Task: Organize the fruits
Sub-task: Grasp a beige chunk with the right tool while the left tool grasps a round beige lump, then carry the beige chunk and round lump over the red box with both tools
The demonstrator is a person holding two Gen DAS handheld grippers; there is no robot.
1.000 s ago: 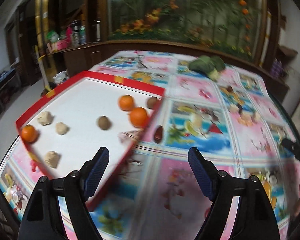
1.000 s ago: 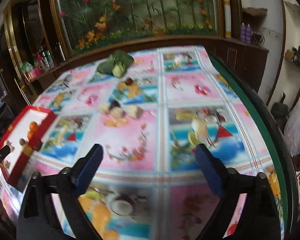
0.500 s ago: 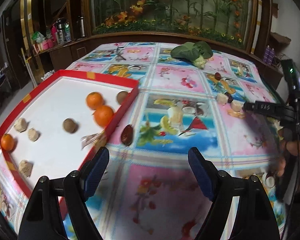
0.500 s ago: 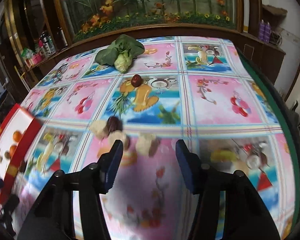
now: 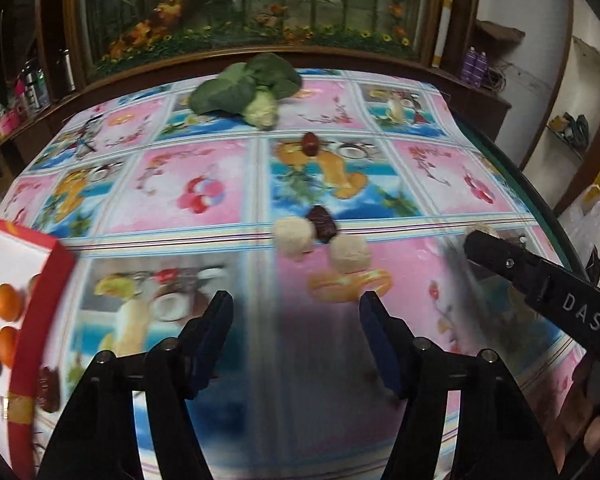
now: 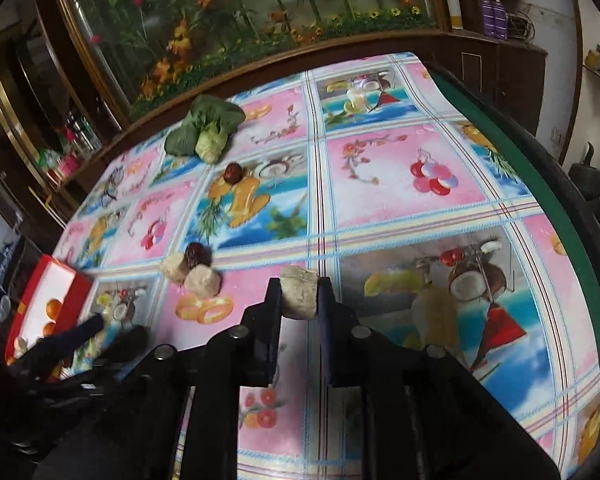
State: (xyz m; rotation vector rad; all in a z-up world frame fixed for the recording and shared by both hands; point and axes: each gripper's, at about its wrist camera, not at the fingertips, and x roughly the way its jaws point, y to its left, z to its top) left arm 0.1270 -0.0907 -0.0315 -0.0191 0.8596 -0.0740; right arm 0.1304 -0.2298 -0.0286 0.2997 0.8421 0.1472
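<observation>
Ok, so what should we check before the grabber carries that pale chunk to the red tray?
1. Right gripper shut on the pale chunk: ok.
2. Chunk lifted off the tablecloth: cannot tell.
3. Left gripper empty, jaws apart: ok; they have just been closing.
4. Red tray has bare white floor: ok.
5. Two pale chunks and a dark date lie between chunk and tray: not ok, go over them.
6. Bok choy far from the path: ok.
</observation>
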